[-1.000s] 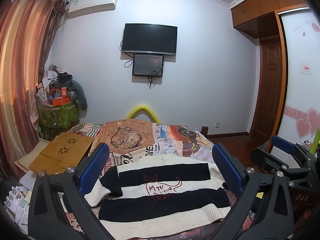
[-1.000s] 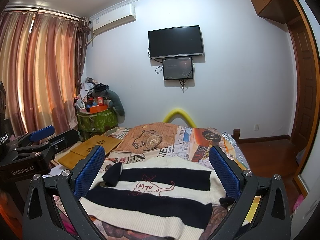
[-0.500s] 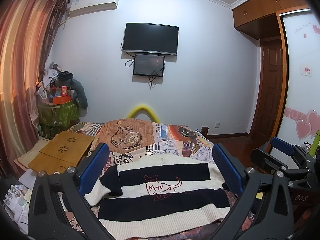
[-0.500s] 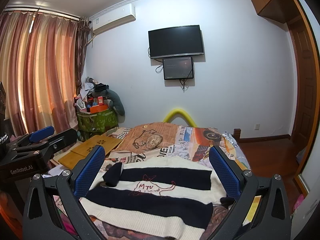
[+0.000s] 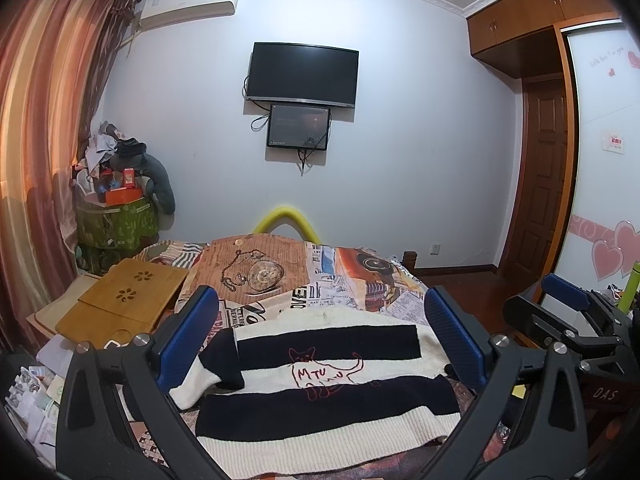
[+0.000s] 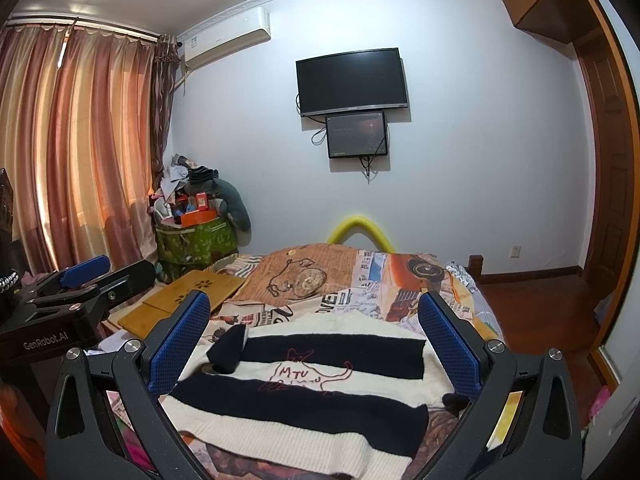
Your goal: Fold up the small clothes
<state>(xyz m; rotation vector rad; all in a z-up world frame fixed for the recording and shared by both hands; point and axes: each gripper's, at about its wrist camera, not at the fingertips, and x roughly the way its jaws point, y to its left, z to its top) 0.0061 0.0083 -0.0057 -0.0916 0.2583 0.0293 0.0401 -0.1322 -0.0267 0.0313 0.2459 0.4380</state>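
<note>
Left tongs (image 5: 322,344) barely shifted, right tongs (image 6: 316,348) unmoved; both wide open, empty, above sweater (image 5: 320,384).

Left wrist: low over the bed (image 5: 360,280), facing the TV (image 5: 302,72) wall.
Right wrist: alongside, same heading.
Shared: striped sweater (image 5: 328,380), TV.

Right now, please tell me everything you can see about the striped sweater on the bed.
The striped sweater is a knit garment with wide black and cream bands and a ribbed cream hem nearest the cameras. A red outline of a cat with letters is stitched at its middle. It lies flat, front up, on the patterned bedspread. One sleeve is folded inward over the body on the left side. Both grippers are open and hang above it, not touching it.
</note>
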